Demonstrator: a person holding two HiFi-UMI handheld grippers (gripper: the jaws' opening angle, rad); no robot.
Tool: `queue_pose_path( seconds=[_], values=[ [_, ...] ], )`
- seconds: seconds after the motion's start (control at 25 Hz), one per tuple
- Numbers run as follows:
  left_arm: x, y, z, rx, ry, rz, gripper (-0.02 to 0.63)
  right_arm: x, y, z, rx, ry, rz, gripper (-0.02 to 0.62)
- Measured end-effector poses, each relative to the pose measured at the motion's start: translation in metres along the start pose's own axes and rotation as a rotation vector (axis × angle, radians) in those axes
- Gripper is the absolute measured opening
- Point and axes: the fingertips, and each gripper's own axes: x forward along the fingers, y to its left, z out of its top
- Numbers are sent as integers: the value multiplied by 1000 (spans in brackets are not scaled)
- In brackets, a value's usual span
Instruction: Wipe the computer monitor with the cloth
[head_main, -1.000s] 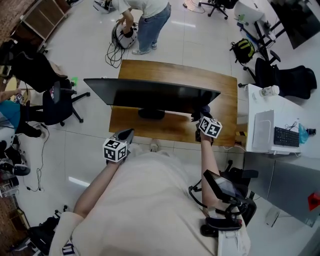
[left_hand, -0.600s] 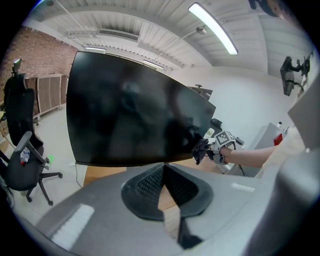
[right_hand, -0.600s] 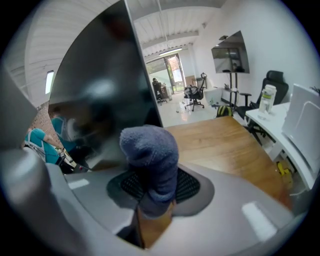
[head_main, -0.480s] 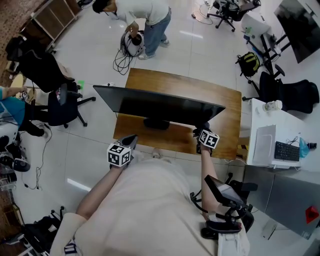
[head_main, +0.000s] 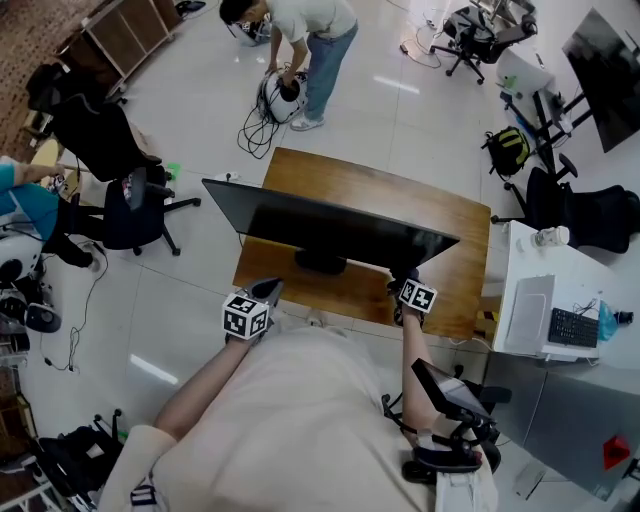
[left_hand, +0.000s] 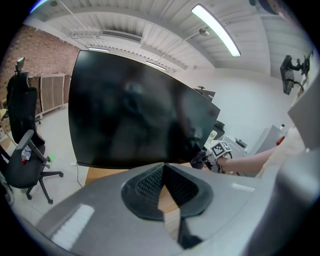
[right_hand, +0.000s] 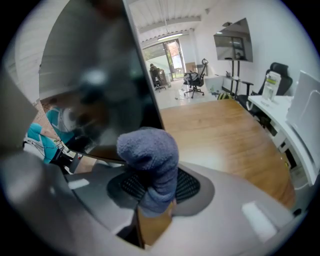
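Cloth (right_hand: 148, 160), just one, clamped beside one monitor (head_main: 330, 235)

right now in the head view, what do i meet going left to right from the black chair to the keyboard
chair → left gripper → monitor base → right gripper holding the cloth → keyboard

Mid-frame, the monitor (head_main: 330, 235) is glossy black on a brown wood-grain counter (head_main: 400, 205). The cloth (right_hand: 150, 160) is blue-grey. Left tongs (head_main: 268, 291) and right tongs (head_main: 405, 278) are grey with black ribbed pads and black-and-white marker cubes. The floor (head_main: 200, 300) is white tile.
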Motion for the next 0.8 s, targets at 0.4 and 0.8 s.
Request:
queue_pose_path(
  seconds=[0.4, 0.8],
  values=[
    [-12, 13, -2, -17, -3, 26, 5, 15, 1, -15, 38, 25, -2, 118],
    [-28, 32, -6, -33, 7, 41, 5, 16, 10, -18, 139, 14, -35, 117]
  ],
)
